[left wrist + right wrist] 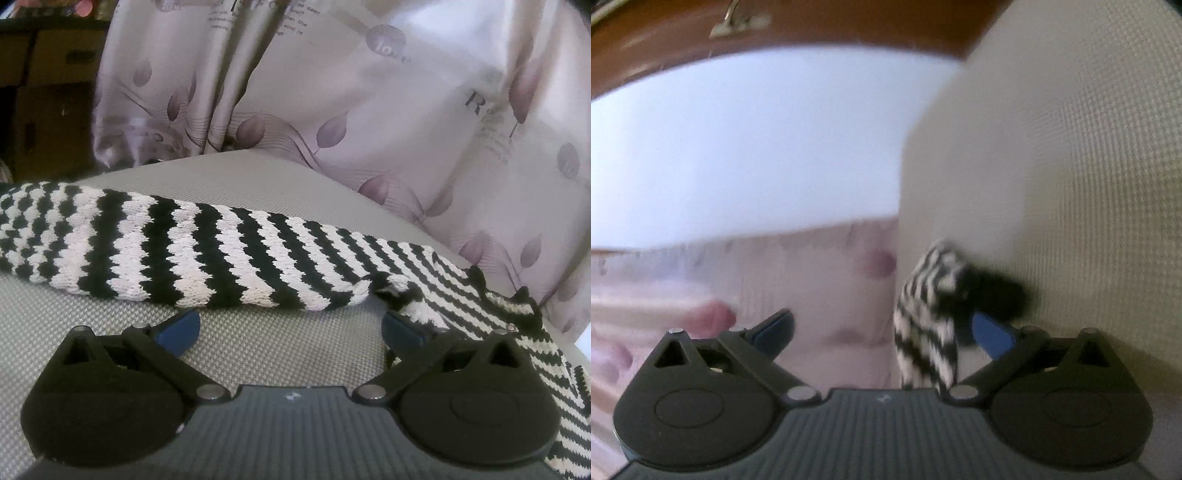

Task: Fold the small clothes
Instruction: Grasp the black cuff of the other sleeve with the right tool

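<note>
A black-and-white striped knit garment (192, 251) lies folded across a grey woven surface (258, 350), running from far left down to the right. My left gripper (291, 328) is open just in front of its near edge; the right blue fingertip (400, 328) touches the cloth. In the right wrist view, which is blurred and tilted, my right gripper (882, 328) is open, and a corner of the striped garment (923, 332) with a black trim lies between the fingers, against the right blue fingertip (991, 334).
A pale curtain with purple leaf prints (332, 92) hangs behind the grey surface. Brown cardboard boxes (48, 92) stand at the far left. The right wrist view shows a white wall (738, 147), a brown band (812, 26) and the grey woven surface (1089, 184).
</note>
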